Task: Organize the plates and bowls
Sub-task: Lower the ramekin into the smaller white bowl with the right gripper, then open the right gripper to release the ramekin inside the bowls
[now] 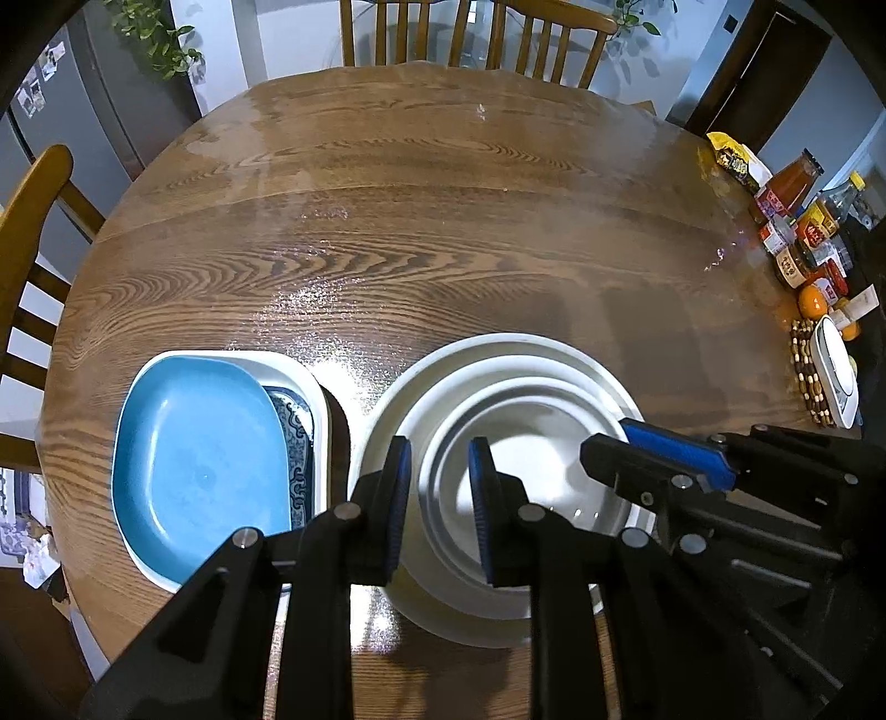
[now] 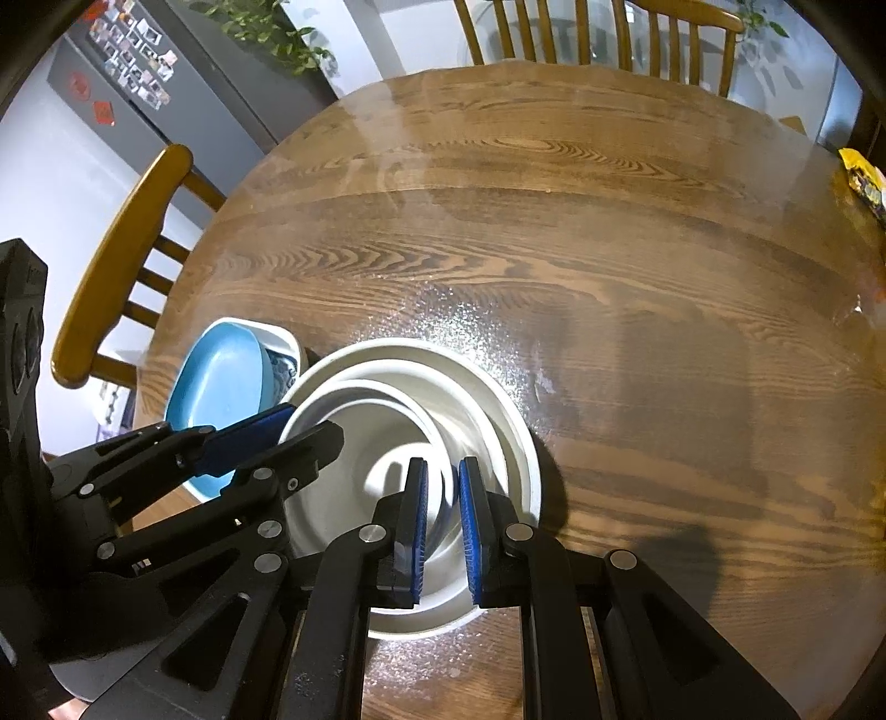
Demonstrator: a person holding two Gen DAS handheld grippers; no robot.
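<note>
A stack of white round bowls (image 1: 515, 387) sits on the wooden table (image 1: 443, 221), also in the right wrist view (image 2: 410, 376). Left of it a blue plate (image 1: 199, 459) lies on a blue-patterned dish inside a white square dish (image 1: 310, 376). My left gripper (image 1: 440, 482) straddles the left rims of the inner bowls, jaws a little apart. My right gripper (image 2: 443, 498) straddles the right rim of an inner bowl, jaws narrow; it also shows in the left wrist view (image 1: 626, 443). Whether either grips a rim is unclear.
Bottles and jars (image 1: 803, 227), an orange (image 1: 814, 302) and a white scale (image 1: 836, 371) crowd the table's right edge. Wooden chairs stand at the far side (image 1: 470, 33) and the left (image 2: 122, 260). A grey fridge (image 2: 144, 72) is behind.
</note>
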